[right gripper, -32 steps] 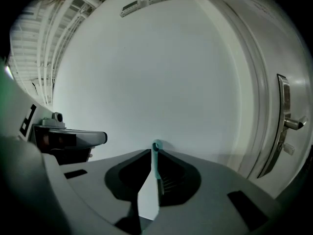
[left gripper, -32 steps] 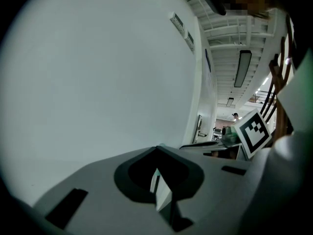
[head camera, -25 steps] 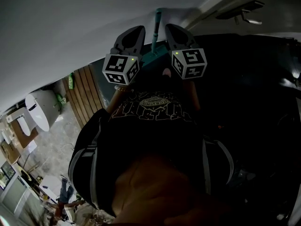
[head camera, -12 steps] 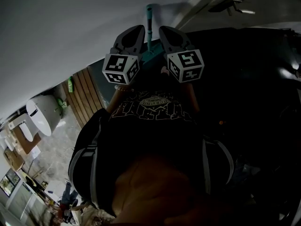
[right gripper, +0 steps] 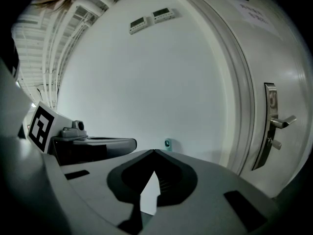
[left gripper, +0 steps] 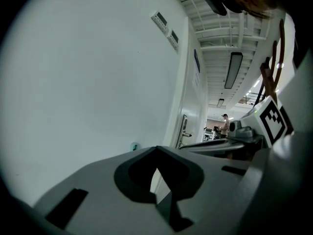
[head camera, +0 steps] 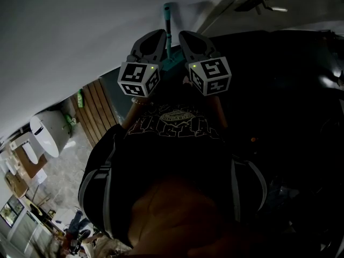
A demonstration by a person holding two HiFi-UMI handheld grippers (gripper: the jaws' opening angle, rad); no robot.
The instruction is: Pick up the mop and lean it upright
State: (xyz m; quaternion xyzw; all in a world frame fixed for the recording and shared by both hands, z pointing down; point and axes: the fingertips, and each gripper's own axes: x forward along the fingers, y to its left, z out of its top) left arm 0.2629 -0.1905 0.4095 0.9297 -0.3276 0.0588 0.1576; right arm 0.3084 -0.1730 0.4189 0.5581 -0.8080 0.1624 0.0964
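White wall (right gripper: 146,72), door (right gripper: 281,67) to its right. L gripper (left gripper: 156,148): jaws together, nothing betw. them. R gripper (right gripper: 154,152): same. Teal mop handle (head camera: 169,28) stands upright at wall, betw. both grippers.

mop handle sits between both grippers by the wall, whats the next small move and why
The teal mop handle stands between the left gripper and right gripper, both shut on nothing. Whether it touches the wall is unclear. So probably ease both grippers toward the wall until the handle rests there.
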